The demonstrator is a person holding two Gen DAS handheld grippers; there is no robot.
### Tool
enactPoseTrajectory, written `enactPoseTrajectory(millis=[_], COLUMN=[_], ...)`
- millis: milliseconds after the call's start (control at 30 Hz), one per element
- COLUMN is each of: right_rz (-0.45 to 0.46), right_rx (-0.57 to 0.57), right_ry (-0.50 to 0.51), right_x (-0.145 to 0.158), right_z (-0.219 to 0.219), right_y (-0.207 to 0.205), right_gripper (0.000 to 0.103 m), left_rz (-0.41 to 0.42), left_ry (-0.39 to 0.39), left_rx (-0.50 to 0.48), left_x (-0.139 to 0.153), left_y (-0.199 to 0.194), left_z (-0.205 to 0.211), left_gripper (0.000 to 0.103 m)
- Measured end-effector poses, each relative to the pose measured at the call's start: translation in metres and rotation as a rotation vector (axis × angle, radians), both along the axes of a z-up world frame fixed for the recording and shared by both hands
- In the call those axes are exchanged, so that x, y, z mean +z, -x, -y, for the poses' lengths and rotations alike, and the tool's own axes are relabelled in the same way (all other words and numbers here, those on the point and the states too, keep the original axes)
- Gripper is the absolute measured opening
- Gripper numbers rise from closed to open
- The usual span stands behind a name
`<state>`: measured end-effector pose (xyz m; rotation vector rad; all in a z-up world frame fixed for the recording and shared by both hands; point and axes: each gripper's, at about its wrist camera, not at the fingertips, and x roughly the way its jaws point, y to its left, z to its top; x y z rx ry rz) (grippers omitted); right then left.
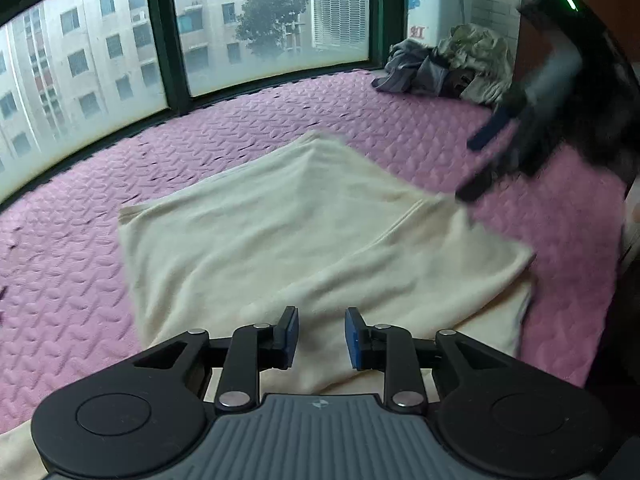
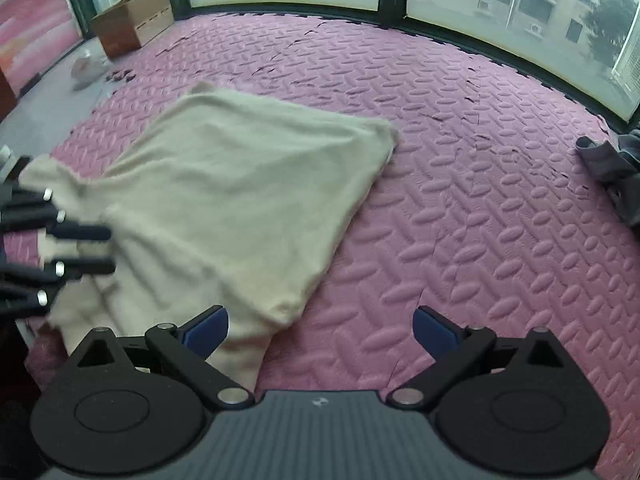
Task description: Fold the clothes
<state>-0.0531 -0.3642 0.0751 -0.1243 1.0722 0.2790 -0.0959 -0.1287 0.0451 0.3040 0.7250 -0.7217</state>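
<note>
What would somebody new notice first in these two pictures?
A cream cloth, folded over, lies spread on the pink foam mat, with the open left gripper just above its near edge. A heap of grey clothes sits in the far corner by the window.

Left wrist view: sits low and close over the cream garment (image 1: 304, 224), angled down, facing the window (image 1: 260, 20) and the clothes pile (image 1: 452, 64). Right wrist view: tilted steeper, hanging over the pink foam mat (image 2: 460, 184) just beside the garment's corner. Both share garment, mat, window, and each other's gripper.
</note>
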Motion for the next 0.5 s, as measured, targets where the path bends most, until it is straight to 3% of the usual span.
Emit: enactPoseTrajectory(millis=[67,267,500], right_rz=[0.044,0.157,0.244], right_rx=[0.014,0.043,0.048], right_ry=[-0.018,0.007,-0.015], right_x=[-0.001,-0.006,-0.017], right_z=[-0.002,-0.019,-0.031], right_y=[0.018,0.077,0.108], right_gripper=[0.1,0.096,0.089], left_rz=[0.029,-0.038,-0.204], left_ry=[0.02,0.062,0.072], left_rx=[-0.04,-0.101,-0.156], left_x=[0.012,0.024,0.013], left_y=[-0.002,-0.026,-0.049], left_z=[0.012,0.051,0.099], left_gripper=[0.028,0.028,0.027])
